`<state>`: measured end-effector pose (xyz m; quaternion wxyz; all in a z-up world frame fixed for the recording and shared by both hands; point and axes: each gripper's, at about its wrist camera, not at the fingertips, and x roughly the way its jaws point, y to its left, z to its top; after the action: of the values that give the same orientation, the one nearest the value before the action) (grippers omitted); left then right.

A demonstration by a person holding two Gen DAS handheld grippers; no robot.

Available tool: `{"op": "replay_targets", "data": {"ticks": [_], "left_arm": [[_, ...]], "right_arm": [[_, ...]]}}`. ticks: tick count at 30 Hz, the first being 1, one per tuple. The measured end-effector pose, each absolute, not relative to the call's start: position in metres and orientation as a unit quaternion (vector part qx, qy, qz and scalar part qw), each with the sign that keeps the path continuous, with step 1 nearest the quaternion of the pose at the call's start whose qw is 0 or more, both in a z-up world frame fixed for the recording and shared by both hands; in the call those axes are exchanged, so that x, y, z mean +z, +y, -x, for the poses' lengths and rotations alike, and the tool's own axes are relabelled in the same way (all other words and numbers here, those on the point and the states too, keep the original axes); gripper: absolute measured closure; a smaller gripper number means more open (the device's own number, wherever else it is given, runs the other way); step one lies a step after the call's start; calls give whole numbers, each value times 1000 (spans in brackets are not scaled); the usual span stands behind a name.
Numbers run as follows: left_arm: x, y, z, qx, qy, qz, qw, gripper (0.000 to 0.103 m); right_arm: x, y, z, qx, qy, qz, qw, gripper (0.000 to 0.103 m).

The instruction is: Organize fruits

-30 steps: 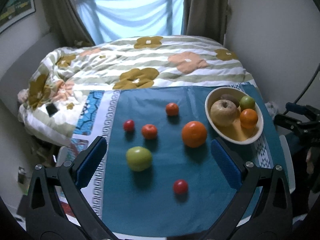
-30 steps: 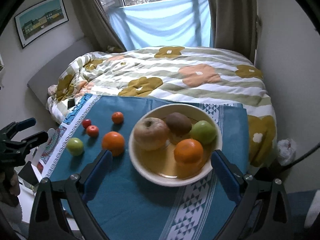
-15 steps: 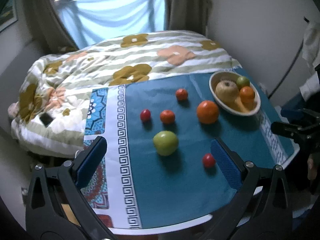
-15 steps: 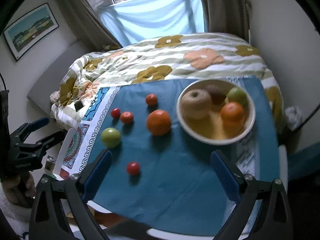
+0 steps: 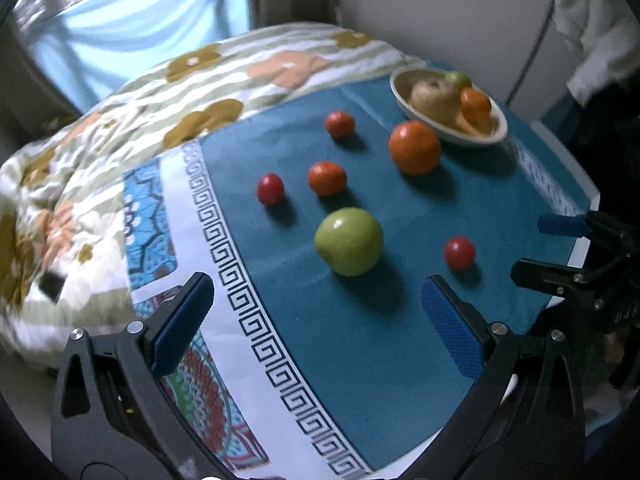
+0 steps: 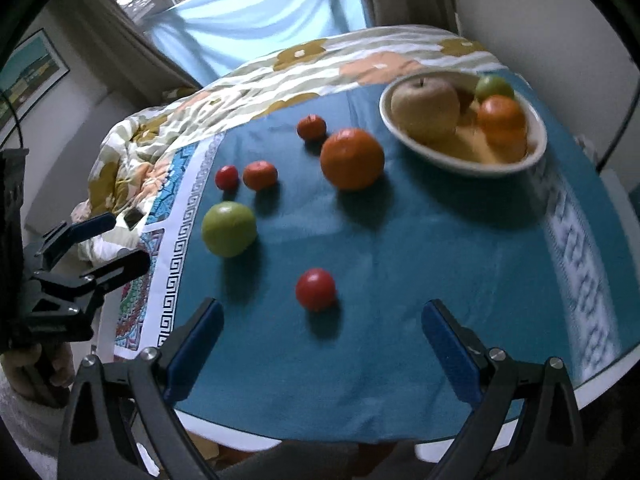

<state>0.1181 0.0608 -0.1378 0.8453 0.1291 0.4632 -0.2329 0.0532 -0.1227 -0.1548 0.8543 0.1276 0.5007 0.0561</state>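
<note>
Both grippers spread wide — left gripper [image 5: 316,312], right gripper [image 6: 322,334] — above teal cloth [image 6: 400,248].

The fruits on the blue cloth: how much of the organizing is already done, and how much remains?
Done: the cream oval bowl holds four fruits. In hand: nothing; the left gripper and right gripper are open and empty. Left: six loose fruits, including the green apple, large orange and nearest red tomato.

the bowl [image 6: 460,156] is motion-blurred; a brown fruit [image 6: 464,98] behind the apple [image 6: 426,110] hides.
</note>
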Motion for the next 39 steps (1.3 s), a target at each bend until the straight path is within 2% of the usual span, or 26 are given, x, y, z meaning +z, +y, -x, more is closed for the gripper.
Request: {"op": "replay_targets", "data": {"ticks": [4, 8, 15, 17, 21, 22, 25, 39], "left_arm": [[-156, 55, -129, -260, 466, -151, 832, 0], [-171, 44, -137, -279, 460, -175, 824, 0], [-192, 17, -152, -306, 459, -201, 810, 4], [-199, 12, -157, -310, 463, -207, 805, 16], [-208, 6, -161, -327, 469, -210, 793, 29], [-210, 5, -161, -330, 470, -214, 790, 36], [-211, 4, -161, -331, 466, -221, 791, 42], [-211, 16, -151, -312, 481, -203, 794, 42]], "right_arm": [[-170, -112, -52, 47, 507, -122, 852, 6], [-183, -108, -53, 42, 511, -112, 851, 15], [-194, -104, -60, 39, 512, -103, 852, 18], [-197, -104, -63, 41, 513, -99, 852, 24], [-200, -104, -67, 47, 511, -96, 853, 24], [-199, -103, -68, 48, 510, -96, 853, 24], [-197, -103, -70, 50, 509, -92, 855, 29], [-199, -90, -78, 80, 509, -67, 854, 55]]}}
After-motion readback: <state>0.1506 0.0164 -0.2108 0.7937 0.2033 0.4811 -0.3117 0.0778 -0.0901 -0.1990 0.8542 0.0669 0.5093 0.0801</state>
